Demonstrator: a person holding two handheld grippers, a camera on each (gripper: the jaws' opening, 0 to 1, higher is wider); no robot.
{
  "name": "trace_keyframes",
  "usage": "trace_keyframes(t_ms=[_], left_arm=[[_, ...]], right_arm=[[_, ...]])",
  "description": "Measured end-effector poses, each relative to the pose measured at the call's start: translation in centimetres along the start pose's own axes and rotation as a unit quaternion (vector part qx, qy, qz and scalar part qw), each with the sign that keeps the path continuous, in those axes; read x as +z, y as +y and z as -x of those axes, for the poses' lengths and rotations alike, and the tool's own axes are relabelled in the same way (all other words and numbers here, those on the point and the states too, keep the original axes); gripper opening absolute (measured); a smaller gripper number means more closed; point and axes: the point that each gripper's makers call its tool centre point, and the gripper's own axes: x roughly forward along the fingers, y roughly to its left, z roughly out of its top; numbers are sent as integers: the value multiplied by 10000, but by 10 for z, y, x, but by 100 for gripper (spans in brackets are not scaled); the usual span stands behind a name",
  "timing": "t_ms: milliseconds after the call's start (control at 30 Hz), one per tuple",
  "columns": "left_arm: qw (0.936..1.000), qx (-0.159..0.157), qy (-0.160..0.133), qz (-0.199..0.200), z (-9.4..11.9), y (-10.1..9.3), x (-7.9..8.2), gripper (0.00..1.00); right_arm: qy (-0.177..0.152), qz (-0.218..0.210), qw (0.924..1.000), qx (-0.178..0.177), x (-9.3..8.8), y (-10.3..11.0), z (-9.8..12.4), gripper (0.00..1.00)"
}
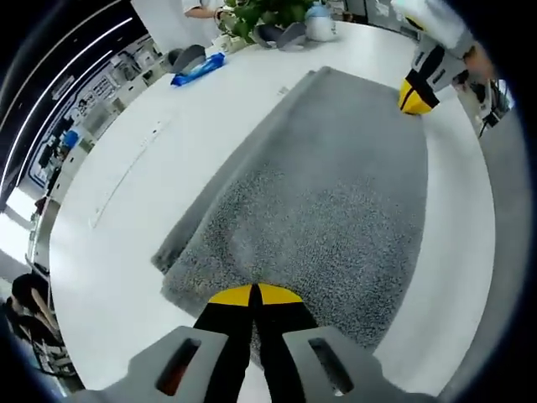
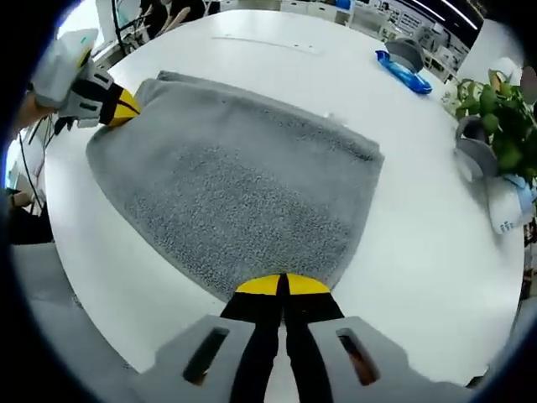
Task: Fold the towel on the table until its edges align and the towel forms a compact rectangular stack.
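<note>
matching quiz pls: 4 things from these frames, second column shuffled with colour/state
Things:
1. towel
2. left gripper
3. packet
4. plant

Colour or state:
A. blue, lying on the table beyond the towel
B. grey, already folded over, flat
C. green leaves, at the table's far side
D. fingers closed on a towel corner

Pairs: 1-B, 2-D, 3-A, 4-C
</note>
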Motion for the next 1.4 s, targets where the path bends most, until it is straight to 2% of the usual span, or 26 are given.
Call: trace_keyframes(t_ms=[167,267,400,567,767,967,1167,1400], left_arm=[[10000,-49,43,-35,6,-8,-6,1],[9999,-81,81,0,9,-12,-10,1],[9997,-137,129,140,12,-18,-15,1],[9997,-85,196,95,17,-27,-19,1],[9995,75,257,-140,23,-38,-25,1],[9974,166,428,-562,28,-48,-29,1],[9988,126,405,-231,32,-52,-34,1],[9993,115,346,-54,37,-62,-38,1]], right_arm=[[165,-52,9998,125,0,0,-1,0],[305,197,9992,169,-1,1,-1,0],[402,202,9987,259,-1,0,-2,0],[476,159,9981,346,-1,0,-1,0],[472,425,9973,369,-1,0,-2,0],[581,501,9964,361,1,0,-2,0],[557,827,9947,239,5,-2,-3,0],[566,841,9944,280,9,-5,-5,0]])
